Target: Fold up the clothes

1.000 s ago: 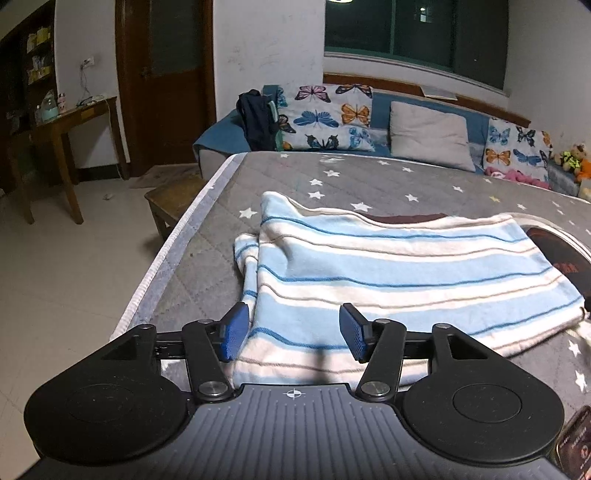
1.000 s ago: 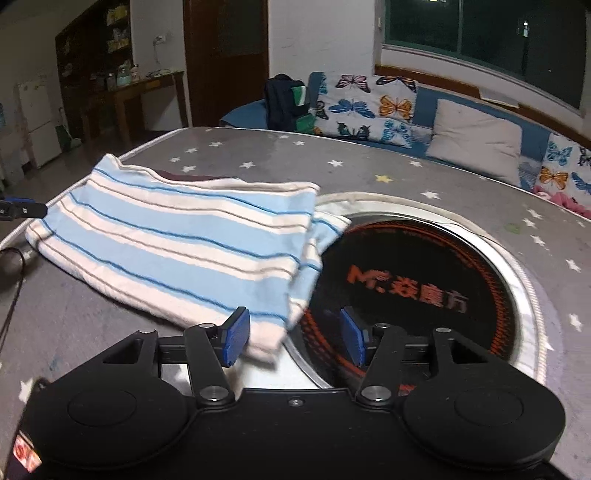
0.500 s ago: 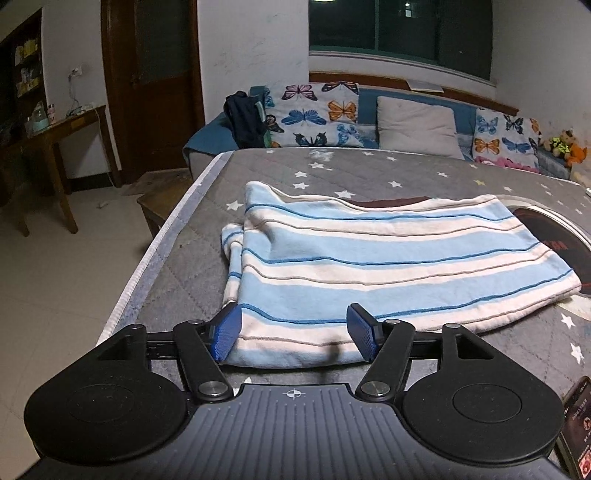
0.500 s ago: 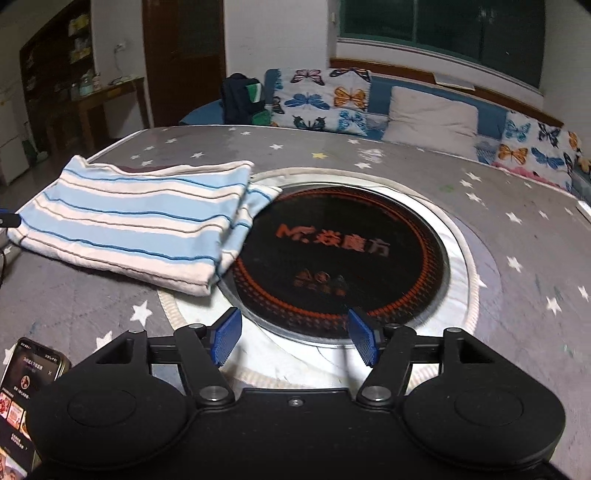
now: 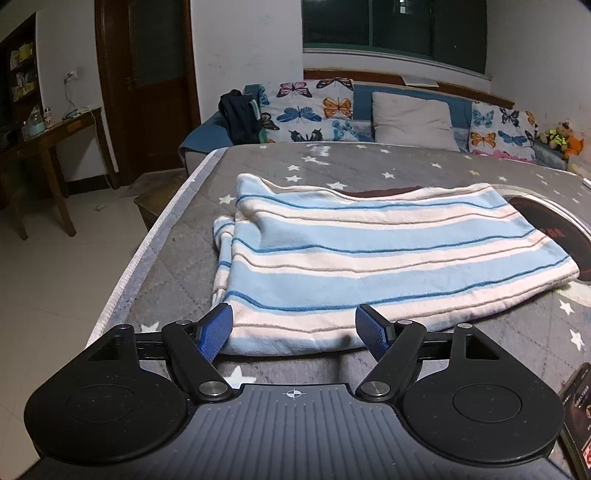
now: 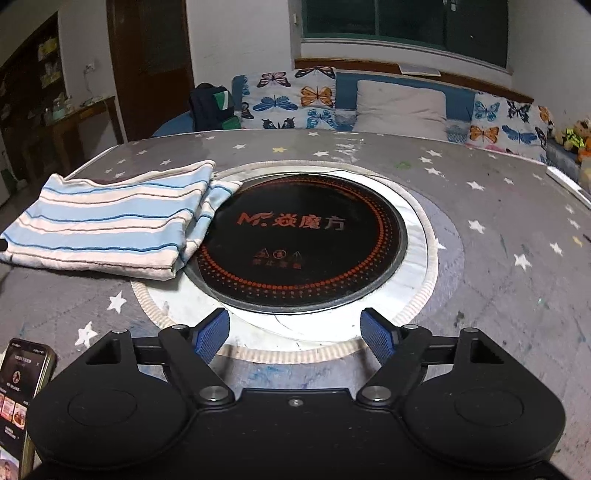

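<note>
a folded striped garment [image 5: 373, 258] lies flat on the grey star-print table cover [image 5: 177, 236], near the table's left edge, its far right corner lapping over the rim of the round black cooktop [image 6: 299, 243] set into the middle of the table. from my left tongs [image 5: 293, 326] i look straight onto the garment's near hem: the blue pads [image 5: 216, 326] stand released, the jaws have just been opening, and the near edge of the cloth shows in the gap between them, though neither pad presses on it. a strip of dark maroon fabric [image 5: 376, 192] shows along the garment's far edge. my right tongs [image 6: 295, 334] are likewise released, the jaws having just been opening with nothing between them; they hang over the pale ring [image 6: 417, 254] around the cooktop, well apart from the garment, which sits off to the left in that view. a phone [image 6: 22, 387] with a lit screen lies on the table at the lower left of the right view, just beside the tongs' body. behind the table runs a bench with butterfly cushions [image 5: 314, 110], a plain grey pillow [image 5: 412, 120] and a dark backpack [image 5: 238, 118]; soft toys [image 5: 561, 136] sit at the far right. a wooden door [image 5: 147, 85] and a wooden side table [image 5: 48, 162] stand at the left, and a dark window [image 5: 391, 27] fills the wall above the bench.
</note>
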A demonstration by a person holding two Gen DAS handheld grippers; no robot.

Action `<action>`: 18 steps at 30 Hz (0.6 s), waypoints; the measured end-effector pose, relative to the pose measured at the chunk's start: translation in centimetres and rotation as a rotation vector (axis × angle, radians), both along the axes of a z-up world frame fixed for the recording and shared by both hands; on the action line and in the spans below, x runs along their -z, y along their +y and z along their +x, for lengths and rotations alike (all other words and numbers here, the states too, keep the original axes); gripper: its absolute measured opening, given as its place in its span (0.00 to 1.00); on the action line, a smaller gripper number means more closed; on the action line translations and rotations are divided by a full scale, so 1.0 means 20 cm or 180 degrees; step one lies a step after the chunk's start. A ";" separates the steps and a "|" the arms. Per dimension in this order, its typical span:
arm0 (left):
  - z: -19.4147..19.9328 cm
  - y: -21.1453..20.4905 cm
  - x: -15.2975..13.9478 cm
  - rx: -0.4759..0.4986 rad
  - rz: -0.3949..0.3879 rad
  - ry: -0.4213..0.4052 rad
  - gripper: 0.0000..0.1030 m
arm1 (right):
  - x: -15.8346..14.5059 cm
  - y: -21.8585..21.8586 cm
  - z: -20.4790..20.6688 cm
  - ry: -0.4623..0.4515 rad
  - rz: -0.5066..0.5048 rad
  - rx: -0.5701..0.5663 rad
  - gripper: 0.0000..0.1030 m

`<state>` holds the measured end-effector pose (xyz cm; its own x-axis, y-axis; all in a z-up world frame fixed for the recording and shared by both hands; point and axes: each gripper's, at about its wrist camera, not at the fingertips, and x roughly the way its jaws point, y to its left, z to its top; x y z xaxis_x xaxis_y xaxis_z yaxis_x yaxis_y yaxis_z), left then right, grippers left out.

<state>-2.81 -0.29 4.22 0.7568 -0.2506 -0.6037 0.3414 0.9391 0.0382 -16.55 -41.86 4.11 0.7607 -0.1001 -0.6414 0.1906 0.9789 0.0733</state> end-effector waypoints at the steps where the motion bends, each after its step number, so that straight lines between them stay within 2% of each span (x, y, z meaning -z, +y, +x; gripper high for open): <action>1: 0.00 0.00 0.00 -0.0006 0.0003 0.0005 0.73 | 0.00 0.00 0.00 0.0004 0.0009 0.0021 0.79; 10: -0.02 0.02 0.01 -0.0106 0.0050 -0.0025 0.75 | 0.02 -0.05 0.00 -0.0028 0.0022 0.0226 0.83; 18: -0.05 0.06 0.01 -0.0324 0.0186 -0.0215 0.78 | 0.04 -0.12 0.00 -0.0029 -0.0042 0.0490 0.85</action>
